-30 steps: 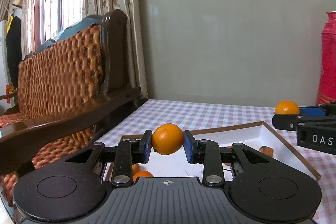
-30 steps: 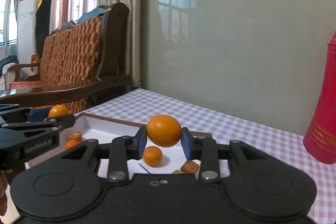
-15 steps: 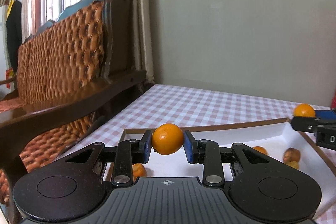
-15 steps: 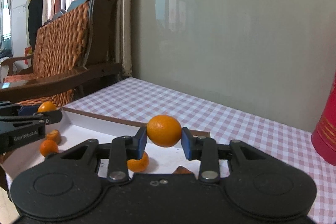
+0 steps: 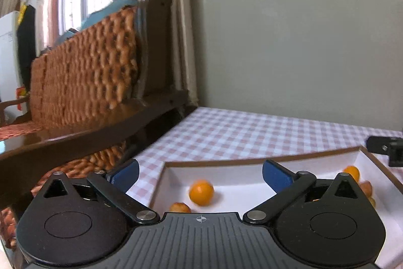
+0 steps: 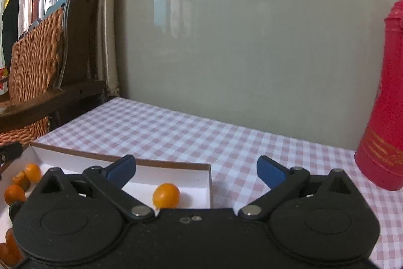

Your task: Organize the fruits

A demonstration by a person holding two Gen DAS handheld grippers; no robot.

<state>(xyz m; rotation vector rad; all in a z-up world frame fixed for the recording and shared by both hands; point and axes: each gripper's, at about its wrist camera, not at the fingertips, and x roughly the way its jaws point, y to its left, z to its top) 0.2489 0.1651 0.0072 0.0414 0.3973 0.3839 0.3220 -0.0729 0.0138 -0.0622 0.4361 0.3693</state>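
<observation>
Small round orange fruit [image 5: 201, 192] in white box [image 5: 226, 169], both grippers' blue jaws opening, empty

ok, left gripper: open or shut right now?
Open, jaws opening. The left gripper has nothing between its blue pads; an orange lies in the white box below.

fruit: small round orange citrus [image 5: 201, 192] | loose, several | inside white shallow box [image 5: 226, 169]
</observation>
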